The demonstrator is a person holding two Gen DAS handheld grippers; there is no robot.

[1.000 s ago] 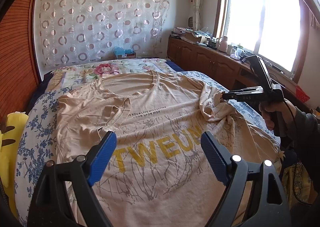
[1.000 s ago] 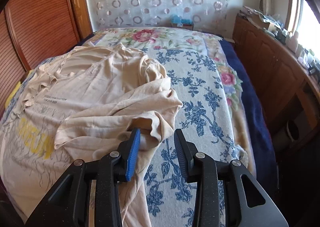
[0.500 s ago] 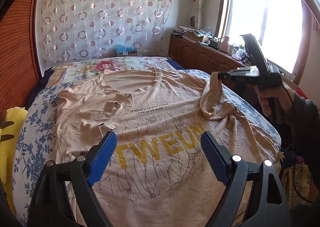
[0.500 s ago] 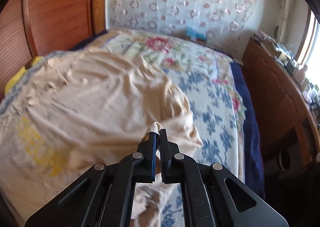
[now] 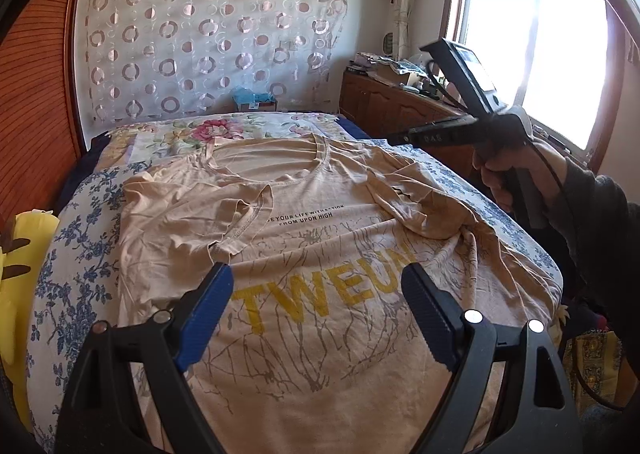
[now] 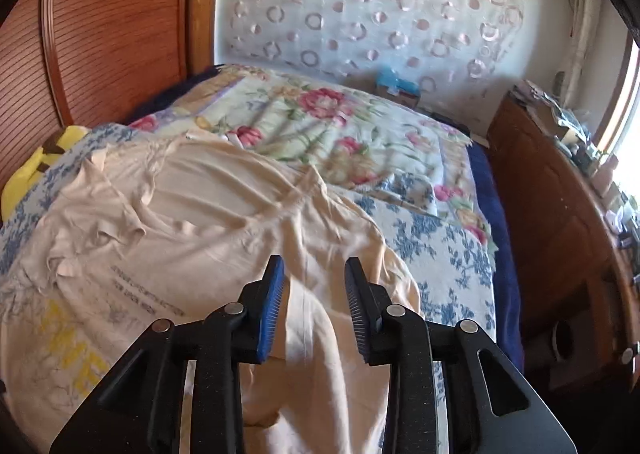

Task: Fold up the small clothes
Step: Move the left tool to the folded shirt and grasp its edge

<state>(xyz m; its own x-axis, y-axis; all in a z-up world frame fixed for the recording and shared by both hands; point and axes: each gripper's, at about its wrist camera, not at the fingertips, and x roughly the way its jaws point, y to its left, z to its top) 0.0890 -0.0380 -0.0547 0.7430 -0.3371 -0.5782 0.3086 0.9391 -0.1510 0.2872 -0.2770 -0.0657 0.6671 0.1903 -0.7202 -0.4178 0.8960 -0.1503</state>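
Across a bed covered with a blue-and-white floral quilt point(image 5: 76, 254) lies a beige cotton T-shirt point(image 5: 320, 254) with yellow block lettering, chest side up, its neckline toward twelve o'clock in the left wrist view. One short sleeve point(image 5: 240, 222) is folded inward at about ten o'clock of the print; the other sleeve point(image 5: 424, 210) lies rumpled at about two o'clock.

At six o'clock in that view the left gripper point(image 5: 316, 294) hangs over the lettering with its blue-padded jaws spread wide, nothing between them. At three o'clock a person's hand point(image 5: 516, 174) in a dark sleeve holds the right gripper's handle above the shirt's edge.

From the right wrist view, the right gripper point(image 6: 314, 286) sits at six o'clock above the shirt's sleeve side. Its jaws have just been opening and now stand partly apart; cloth shows below the gap, but the pads press on nothing.

A yellow plush toy point(image 5: 16, 254) rests at nine o'clock, beside the wooden panel point(image 5: 32, 102).
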